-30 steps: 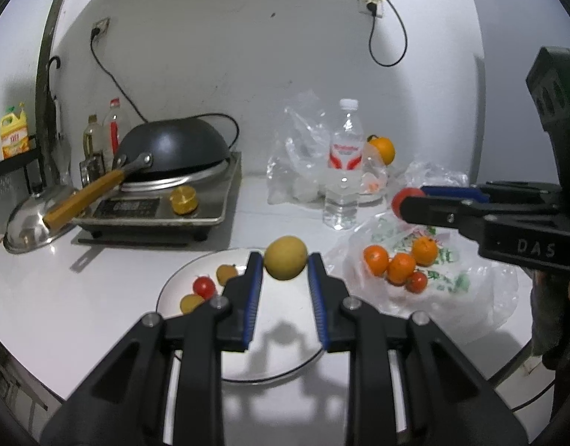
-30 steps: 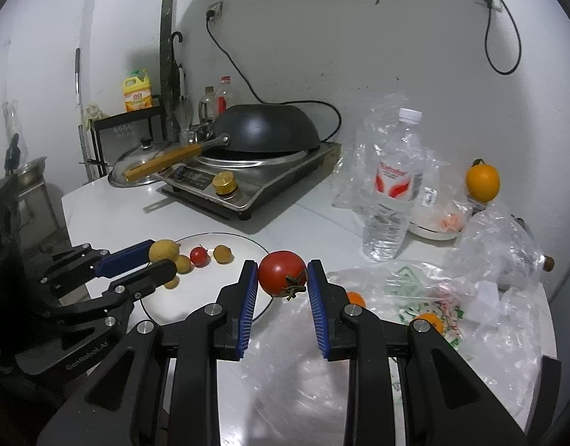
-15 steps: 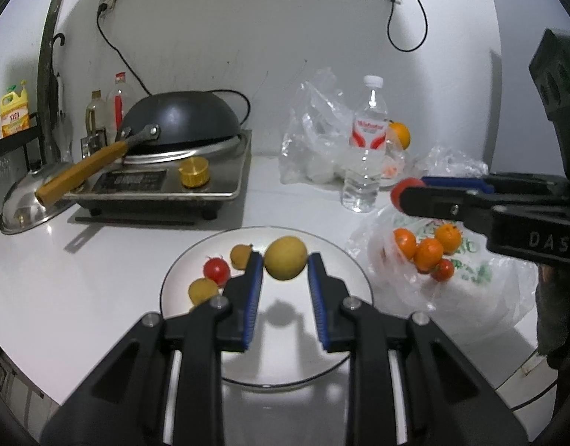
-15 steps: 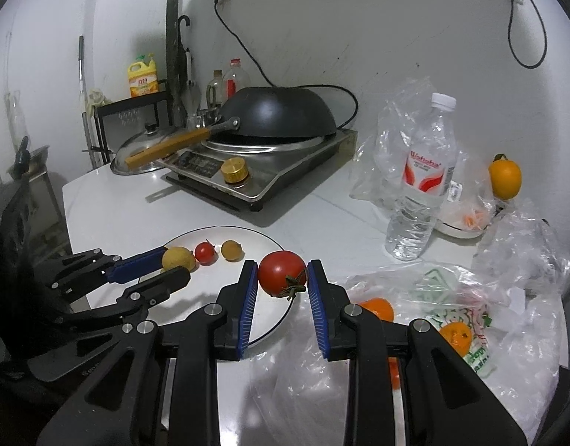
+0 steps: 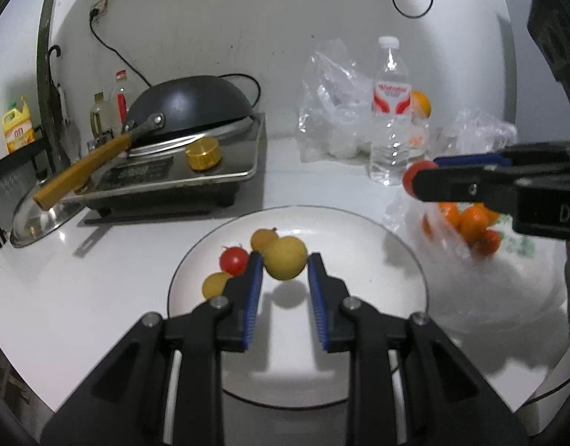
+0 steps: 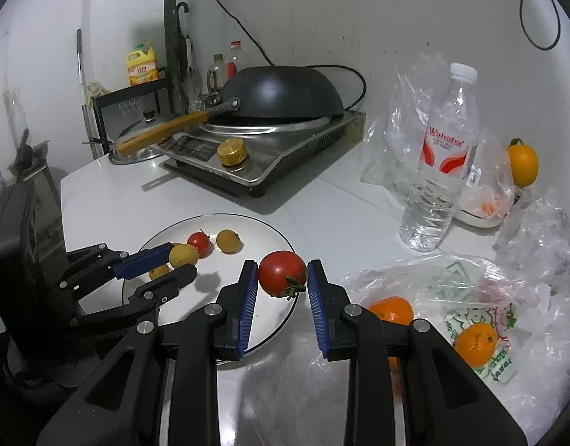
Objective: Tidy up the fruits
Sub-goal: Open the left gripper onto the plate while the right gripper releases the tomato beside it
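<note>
Left gripper jaws clamped on a round yellow fruit, above the white round plate. Right gripper jaws pinch a red tomato over the plate's rim.

White counter bears plate, stove, bottle — plastic bags.

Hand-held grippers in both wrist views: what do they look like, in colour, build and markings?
Both match. The left hand-held gripper and the right hand-held gripper each have matte black angular plastic fingers with triangular cut-outs, round silver screws at the joints, and ribbed blue pads on the inner faces. Seen side-on from the left wrist view, the right one's black body bears pale letters, partly cut off. No cables or sleeves show.
</note>
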`<state>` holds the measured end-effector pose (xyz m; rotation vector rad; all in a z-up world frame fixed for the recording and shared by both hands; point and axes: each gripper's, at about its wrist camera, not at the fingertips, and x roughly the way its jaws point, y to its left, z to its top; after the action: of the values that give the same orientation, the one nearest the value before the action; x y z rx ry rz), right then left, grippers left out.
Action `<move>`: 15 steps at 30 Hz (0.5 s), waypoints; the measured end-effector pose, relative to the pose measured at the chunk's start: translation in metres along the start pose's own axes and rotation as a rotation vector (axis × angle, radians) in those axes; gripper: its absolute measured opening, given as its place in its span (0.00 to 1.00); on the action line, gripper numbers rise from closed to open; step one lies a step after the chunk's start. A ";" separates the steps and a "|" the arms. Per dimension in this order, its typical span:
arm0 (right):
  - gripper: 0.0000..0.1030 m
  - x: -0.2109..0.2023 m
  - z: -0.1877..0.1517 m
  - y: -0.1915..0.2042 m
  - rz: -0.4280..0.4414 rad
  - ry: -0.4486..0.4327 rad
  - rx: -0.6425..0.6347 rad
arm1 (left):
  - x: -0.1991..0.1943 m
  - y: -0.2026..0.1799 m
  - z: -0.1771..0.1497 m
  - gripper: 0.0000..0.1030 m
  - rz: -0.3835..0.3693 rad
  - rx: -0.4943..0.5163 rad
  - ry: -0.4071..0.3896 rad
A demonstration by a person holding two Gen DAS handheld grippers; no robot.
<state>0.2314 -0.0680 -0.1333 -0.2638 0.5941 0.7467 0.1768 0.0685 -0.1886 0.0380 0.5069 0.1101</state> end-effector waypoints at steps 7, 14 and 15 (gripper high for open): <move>0.28 0.016 0.000 0.004 0.019 0.020 -0.007 | 0.004 0.007 0.000 0.25 0.009 -0.010 0.016; 0.28 0.032 0.002 0.010 0.037 0.041 -0.019 | 0.010 0.018 -0.003 0.26 -0.009 -0.061 0.073; 0.28 0.034 0.002 0.011 0.040 0.044 -0.021 | 0.009 0.018 -0.003 0.26 -0.010 -0.062 0.074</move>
<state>0.2443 -0.0397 -0.1519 -0.2889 0.6353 0.7878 0.1814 0.0877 -0.1949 -0.0296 0.5769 0.1183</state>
